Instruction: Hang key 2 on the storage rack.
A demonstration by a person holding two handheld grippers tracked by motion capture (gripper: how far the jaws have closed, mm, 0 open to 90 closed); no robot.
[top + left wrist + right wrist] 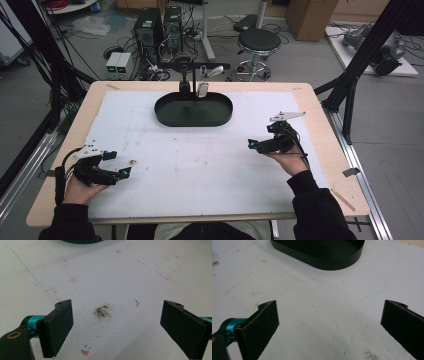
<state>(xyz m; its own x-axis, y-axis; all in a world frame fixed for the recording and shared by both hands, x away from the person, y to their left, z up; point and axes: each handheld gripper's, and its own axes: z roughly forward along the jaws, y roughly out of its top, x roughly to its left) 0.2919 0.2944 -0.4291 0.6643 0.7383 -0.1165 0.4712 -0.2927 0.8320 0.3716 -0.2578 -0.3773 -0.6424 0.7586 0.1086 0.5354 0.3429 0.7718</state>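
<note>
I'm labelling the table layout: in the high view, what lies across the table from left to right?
left gripper → small pale scrap on the mat → black oval tray → right gripper.

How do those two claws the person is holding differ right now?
The left claw sits nearer the person, close to a small speck; the right claw sits farther up the white mat, closer to the black tray. Both are wide open and hold nothing.
</note>
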